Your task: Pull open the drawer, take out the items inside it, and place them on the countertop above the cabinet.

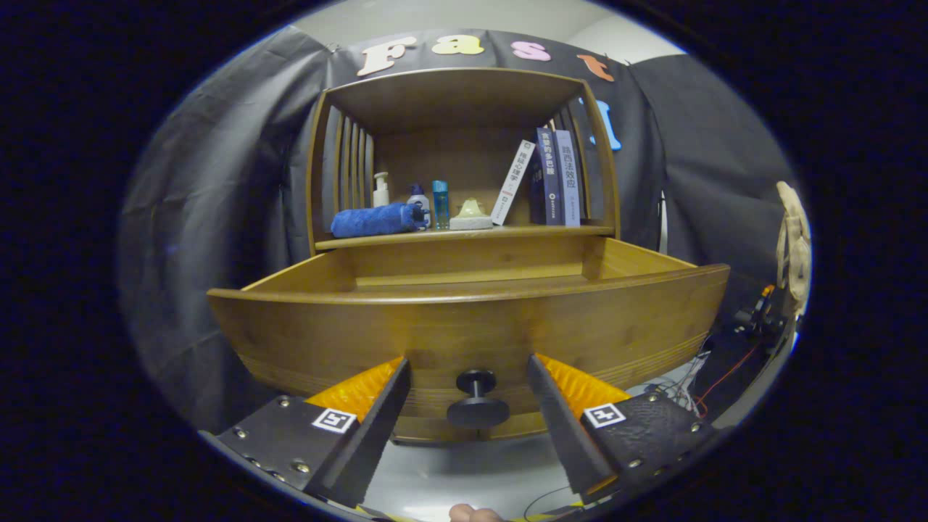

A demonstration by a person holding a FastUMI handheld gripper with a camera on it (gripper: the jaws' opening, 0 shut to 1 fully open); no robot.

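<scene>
The drawer (471, 319) stands pulled out from the cabinet (464, 145), its wide front running crosswise and facing the gripper (469, 373), its inside hidden from this low angle. The knob (477, 407) sticks straight out toward us, sitting between the fingers (377, 406), which are spread wide, touching nothing. The gripper points level at the drawer front, low down. Above, on the worktop (464, 233), a rolled blue towel (375, 220) lies sideways; bottles (417, 199) stand behind it, books (551, 177) lean at the right. Black cloth (217, 217) hangs around; pale floor (464, 471) below.
</scene>
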